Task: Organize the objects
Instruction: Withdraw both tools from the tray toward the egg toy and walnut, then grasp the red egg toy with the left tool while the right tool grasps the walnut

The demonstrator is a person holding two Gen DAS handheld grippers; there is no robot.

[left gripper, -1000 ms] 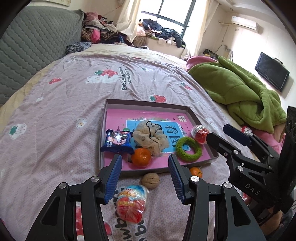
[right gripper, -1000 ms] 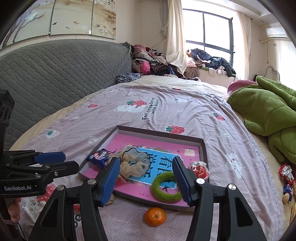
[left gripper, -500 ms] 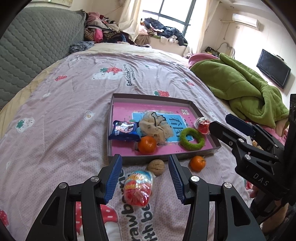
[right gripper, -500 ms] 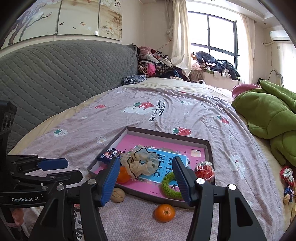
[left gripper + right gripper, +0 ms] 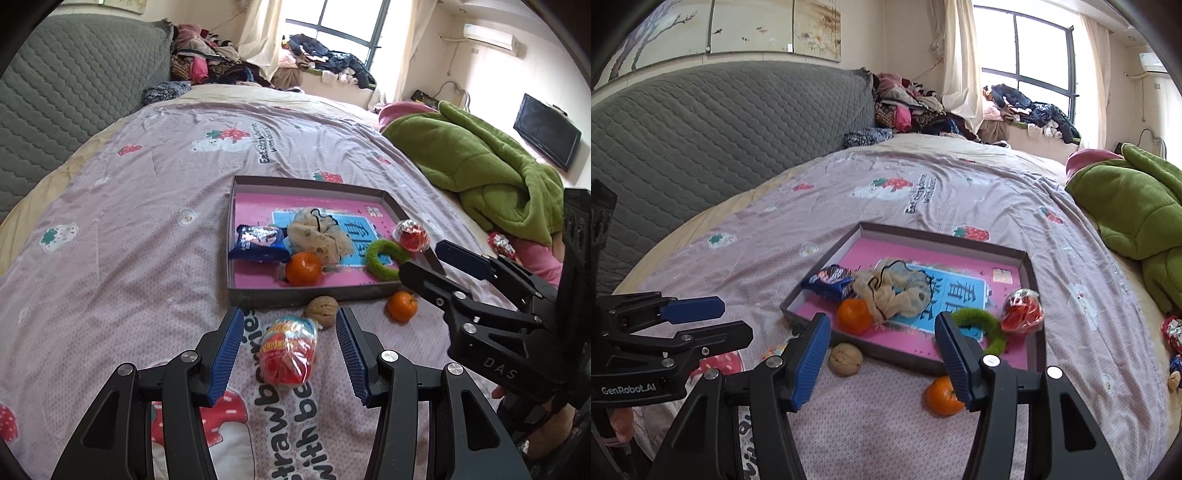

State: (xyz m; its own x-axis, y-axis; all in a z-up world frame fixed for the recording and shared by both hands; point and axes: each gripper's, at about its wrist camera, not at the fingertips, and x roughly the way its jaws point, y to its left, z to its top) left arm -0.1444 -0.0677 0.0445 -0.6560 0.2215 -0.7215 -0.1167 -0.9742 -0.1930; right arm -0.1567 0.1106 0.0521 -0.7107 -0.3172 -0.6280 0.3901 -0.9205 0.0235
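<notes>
Tangerine [image 5: 943,396] outside tray [image 5: 897,358] (walnut [image 5: 845,359] too).

The bedspread [image 5: 147,229] is pale lilac with fine dots, printed with red strawberries, white bears and dark lettering; the headboard [image 5: 701,125] is quilted grey and the blanket [image 5: 480,173] moss green. The tray [image 5: 255,295] has dull brown walls and a pink floor with a blue panel; in it lie a blue wrapper [image 5: 258,243], a beige spotted scrunchie [image 5: 317,236], an orange tangerine [image 5: 303,268], a green ring [image 5: 384,258] and a red-and-silver sweet [image 5: 412,235]. On the bedspread are a red-and-blue packet [image 5: 290,349], a tan walnut [image 5: 322,311] and a second orange tangerine [image 5: 402,305]; both grippers are black with blue ribbed fingers [image 5: 225,356].
</notes>
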